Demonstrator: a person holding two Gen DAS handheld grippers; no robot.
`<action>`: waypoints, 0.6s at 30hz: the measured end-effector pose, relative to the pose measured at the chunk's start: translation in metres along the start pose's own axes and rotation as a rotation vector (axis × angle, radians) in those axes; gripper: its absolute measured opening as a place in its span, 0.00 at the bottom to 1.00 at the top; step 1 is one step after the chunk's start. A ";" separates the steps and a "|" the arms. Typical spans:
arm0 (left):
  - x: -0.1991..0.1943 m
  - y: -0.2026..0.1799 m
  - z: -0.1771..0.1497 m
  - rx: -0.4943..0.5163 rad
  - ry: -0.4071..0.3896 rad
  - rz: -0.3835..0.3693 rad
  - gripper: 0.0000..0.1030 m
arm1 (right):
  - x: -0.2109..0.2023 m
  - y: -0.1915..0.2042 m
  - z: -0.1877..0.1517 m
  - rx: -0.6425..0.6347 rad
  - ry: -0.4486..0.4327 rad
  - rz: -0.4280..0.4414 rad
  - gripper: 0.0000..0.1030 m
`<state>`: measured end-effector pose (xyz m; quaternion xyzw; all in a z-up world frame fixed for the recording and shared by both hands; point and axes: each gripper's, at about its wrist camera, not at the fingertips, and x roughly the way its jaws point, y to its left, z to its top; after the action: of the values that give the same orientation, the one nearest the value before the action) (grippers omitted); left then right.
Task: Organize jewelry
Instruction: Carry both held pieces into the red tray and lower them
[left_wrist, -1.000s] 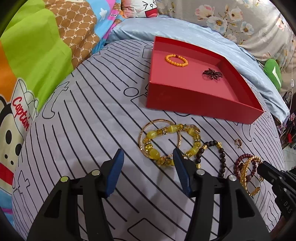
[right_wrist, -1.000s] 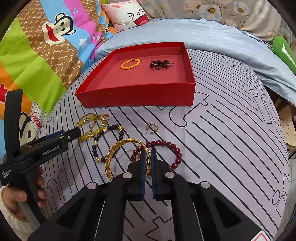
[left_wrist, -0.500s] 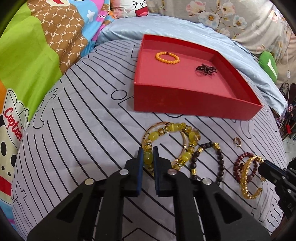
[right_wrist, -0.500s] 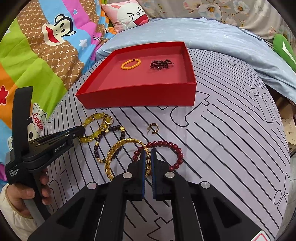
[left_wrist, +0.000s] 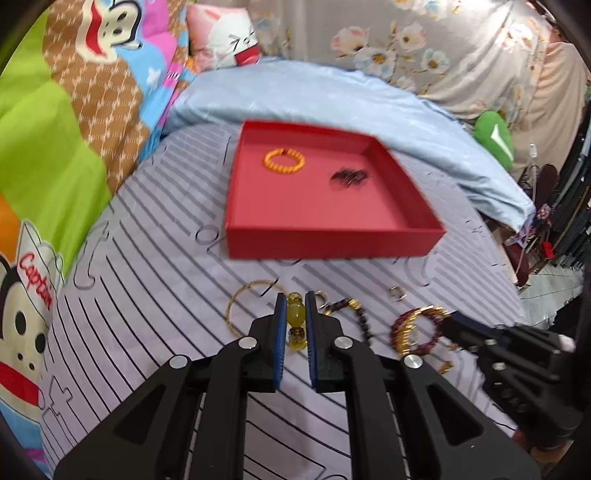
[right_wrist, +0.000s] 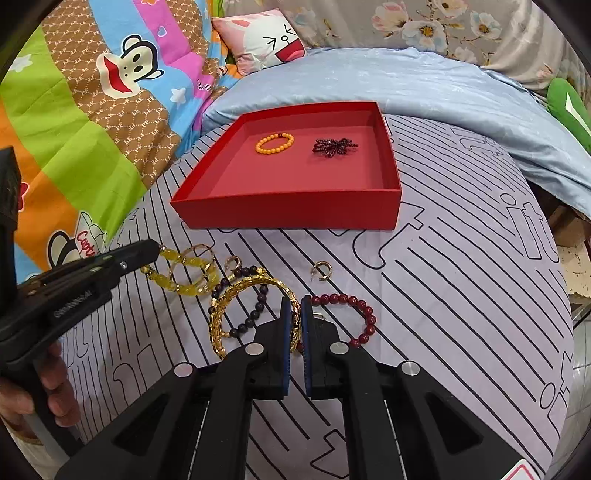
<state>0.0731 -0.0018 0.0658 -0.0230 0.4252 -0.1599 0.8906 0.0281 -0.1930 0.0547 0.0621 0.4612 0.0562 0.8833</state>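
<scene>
The left gripper (left_wrist: 294, 321) is clamping the yellow bracelet (right_wrist: 181, 272) by one bead, its jaws narrowed onto that bead, and the rest of the strand is hanging from the tip toward the bed (right_wrist: 461, 288). A thin gold hoop (left_wrist: 246, 305) is lying on the striped sheet just left of and below that gripper, and a dark bead bracelet (right_wrist: 242, 295) is lying just to its right. The right gripper (right_wrist: 294, 317) is gripping the gold bangle (right_wrist: 236, 300), its jaws nearly closed on the bangle's rim; the bangle is extending to its left and overlapping the dark bead bracelet. A red bead bracelet (right_wrist: 352, 315) is curving away just to the right of that gripper, touching the sheet. A small earring (right_wrist: 322, 269) is lying ahead of the right gripper, apart from the other pieces. Farther ahead of both grippers the red tray (right_wrist: 295, 212) is sitting on the bed, holding an orange bracelet (right_wrist: 274, 143) toward its far left and a dark beaded bow (right_wrist: 334, 147) beside it, the two apart. The left wrist view is blurring with motion.
</scene>
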 end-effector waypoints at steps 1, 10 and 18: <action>-0.004 -0.002 0.002 0.006 -0.007 -0.006 0.09 | -0.002 0.001 0.001 -0.003 -0.004 -0.001 0.05; -0.026 -0.015 0.039 0.054 -0.065 -0.037 0.09 | -0.011 -0.006 0.022 0.018 -0.034 0.029 0.05; -0.011 -0.028 0.103 0.101 -0.155 -0.022 0.09 | -0.004 -0.016 0.087 -0.015 -0.107 -0.016 0.05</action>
<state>0.1384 -0.0346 0.1445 0.0050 0.3463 -0.1884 0.9190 0.0976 -0.2143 0.1045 0.0547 0.4133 0.0490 0.9076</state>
